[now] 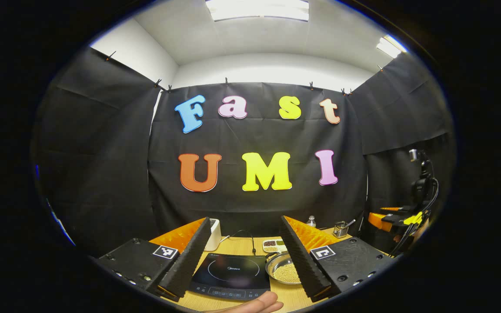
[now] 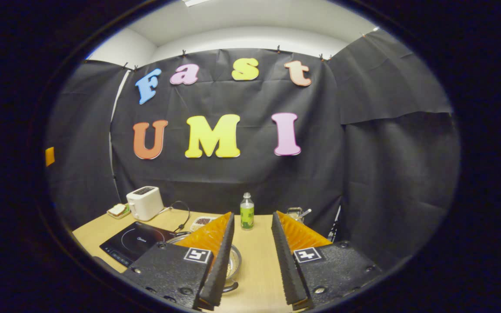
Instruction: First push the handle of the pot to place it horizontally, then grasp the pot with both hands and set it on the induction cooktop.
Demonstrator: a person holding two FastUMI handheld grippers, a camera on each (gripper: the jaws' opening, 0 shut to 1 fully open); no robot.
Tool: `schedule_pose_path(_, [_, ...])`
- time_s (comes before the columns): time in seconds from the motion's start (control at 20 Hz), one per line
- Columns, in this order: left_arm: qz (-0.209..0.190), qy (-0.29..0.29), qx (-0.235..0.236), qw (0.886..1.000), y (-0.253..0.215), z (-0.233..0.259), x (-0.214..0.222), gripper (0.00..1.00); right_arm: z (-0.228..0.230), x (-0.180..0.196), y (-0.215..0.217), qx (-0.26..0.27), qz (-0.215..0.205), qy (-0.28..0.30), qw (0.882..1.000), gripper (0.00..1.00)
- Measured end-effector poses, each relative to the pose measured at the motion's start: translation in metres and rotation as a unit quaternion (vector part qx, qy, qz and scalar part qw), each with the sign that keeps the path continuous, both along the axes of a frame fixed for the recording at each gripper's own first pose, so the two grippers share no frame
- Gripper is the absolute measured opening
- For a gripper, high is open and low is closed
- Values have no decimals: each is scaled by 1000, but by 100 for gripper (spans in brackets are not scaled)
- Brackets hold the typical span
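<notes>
A shallow steel pot holding small pale grains sits on the wooden table, just right of the black induction cooktop. My left gripper hovers open above the table's near edge, cooktop between its fingers and the pot partly behind the right finger. In the right gripper view, the pot peeks out behind the left finger, with a dark handle end below it; the cooktop lies to the left. My right gripper is open with nothing between its fingers; it also appears far right.
A white toaster with its cord, a plate of bread, a small dish, a green-labelled bottle and a wire cup line the table's back. A hand shows at the near edge.
</notes>
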State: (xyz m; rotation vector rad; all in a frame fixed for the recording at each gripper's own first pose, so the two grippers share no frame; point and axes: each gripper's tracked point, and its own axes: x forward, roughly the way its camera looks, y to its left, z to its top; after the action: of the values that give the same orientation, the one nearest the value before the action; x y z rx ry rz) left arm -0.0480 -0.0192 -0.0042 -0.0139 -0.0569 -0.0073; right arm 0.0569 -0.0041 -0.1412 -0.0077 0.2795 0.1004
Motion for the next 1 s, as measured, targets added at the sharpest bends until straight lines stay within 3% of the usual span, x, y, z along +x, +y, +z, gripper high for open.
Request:
schedule_pose_path(0.05, [-2, 0, 1, 1000, -1, 0, 0, 95, -10, 0, 4, 3, 9, 13, 1000, 49])
schedule_pose_path(0.15, [-4, 1, 3, 1000, -3, -2, -1, 95, -29, 1, 7, 1, 11, 34, 999, 31])
schedule_pose_path(0.2, [-4, 2, 4, 1000, -3, -3, 0, 95, -37, 0, 10, -1, 14, 44, 999, 18])
schedule_pose_path(0.3, [-5, 2, 5, 1000, -3, -3, 0, 95, -53, -3, 19, -1, 21, 64, 998, 7])
schedule_pose_path(0.7, [-6, 6, 7, 1000, 0, -8, -1, 95, -122, -18, 53, -16, 61, 143, 988, 1])
schedule_pose_path(1.0, [-8, 8, 11, 1000, 2, -8, -7, 95, -192, -37, 77, -5, 89, 239, 967, 1])
